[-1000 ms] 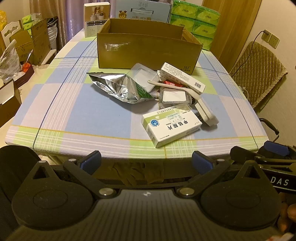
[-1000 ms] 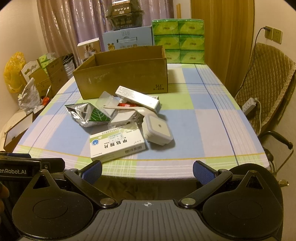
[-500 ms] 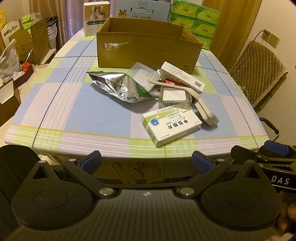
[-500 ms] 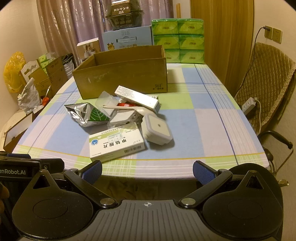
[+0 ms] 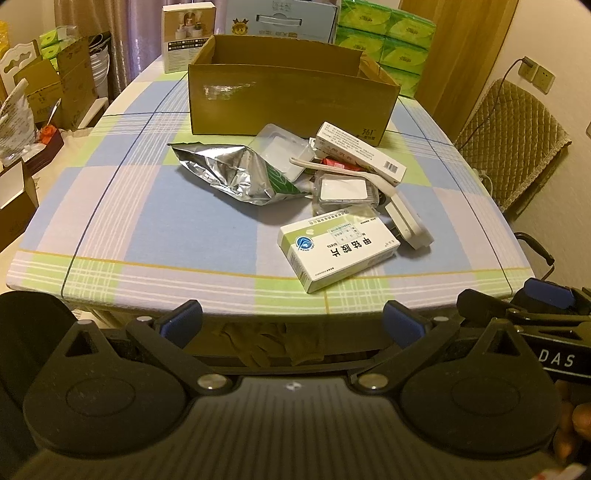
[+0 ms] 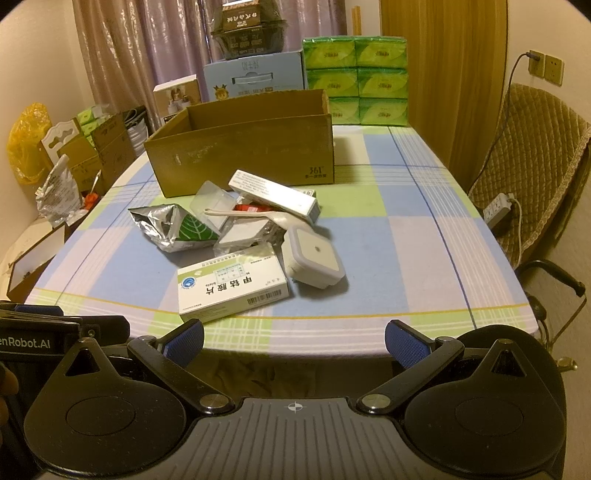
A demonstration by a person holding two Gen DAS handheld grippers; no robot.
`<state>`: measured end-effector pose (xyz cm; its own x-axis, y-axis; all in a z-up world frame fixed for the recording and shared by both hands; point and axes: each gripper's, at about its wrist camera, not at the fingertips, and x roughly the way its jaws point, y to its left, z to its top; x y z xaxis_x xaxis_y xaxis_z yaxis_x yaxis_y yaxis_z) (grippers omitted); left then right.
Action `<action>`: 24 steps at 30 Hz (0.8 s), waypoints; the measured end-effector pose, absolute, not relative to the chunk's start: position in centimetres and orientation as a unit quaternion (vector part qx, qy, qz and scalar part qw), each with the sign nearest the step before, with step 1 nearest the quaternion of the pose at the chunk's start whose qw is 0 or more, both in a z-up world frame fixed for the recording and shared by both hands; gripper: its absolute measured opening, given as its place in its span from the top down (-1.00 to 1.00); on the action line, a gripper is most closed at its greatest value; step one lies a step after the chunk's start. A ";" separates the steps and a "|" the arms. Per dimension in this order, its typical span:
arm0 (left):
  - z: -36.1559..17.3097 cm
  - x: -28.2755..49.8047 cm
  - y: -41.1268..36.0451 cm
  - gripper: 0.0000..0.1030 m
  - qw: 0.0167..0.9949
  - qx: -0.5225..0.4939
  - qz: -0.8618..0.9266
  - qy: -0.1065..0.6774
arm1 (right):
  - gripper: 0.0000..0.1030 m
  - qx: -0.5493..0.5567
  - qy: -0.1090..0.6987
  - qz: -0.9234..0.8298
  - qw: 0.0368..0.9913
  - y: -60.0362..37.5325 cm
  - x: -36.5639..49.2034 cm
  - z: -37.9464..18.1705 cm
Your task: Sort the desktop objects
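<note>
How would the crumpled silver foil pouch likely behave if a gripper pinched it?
The foil pouch is creased and caved in, so it probably flexes and crumples rather than holding shape. It looks flattened, so likely light. Its glossy film may slip, and the clear plastic tray resting against it could shift.

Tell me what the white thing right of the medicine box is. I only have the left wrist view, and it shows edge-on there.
Observer: In the right wrist view the white device shows a square face with a small dot at its centre, beside the medicine box.
Operator: Report the right gripper's jaws.
Observer: The right gripper is open and holds nothing, short of the table.
Operator: Check the top of the blue box at the back.
Observer: A dark bowl-shaped package sits on the blue box.
</note>
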<state>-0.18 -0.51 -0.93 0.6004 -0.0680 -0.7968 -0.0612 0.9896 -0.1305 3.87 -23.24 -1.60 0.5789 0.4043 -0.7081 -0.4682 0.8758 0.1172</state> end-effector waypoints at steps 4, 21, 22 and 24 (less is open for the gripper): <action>-0.9 -0.1 -0.6 -0.98 0.892 -0.070 -0.005 0.447 | -0.97 -0.042 0.387 0.245 0.888 -23.3 3.9 -1.7; -0.7 0.5 -0.7 -0.98 0.895 -0.067 -0.049 0.438 | -0.97 -0.094 0.359 0.276 0.887 -24.1 4.9 -0.7; -0.8 0.6 -0.6 -0.98 0.895 -0.066 -0.052 0.437 | -0.97 -0.100 0.356 0.281 0.886 -24.0 5.1 -0.5; -0.8 0.8 -0.6 -0.98 0.897 -0.059 -0.053 0.434 | -0.97 -0.106 0.350 0.291 0.884 -24.0 5.4 -0.3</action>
<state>0.84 -0.62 -0.78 0.6176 -0.1461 -0.7728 0.0435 0.9874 -0.1519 5.38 -23.98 -0.32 0.5858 0.4409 -0.6800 -0.5896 0.8076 0.0158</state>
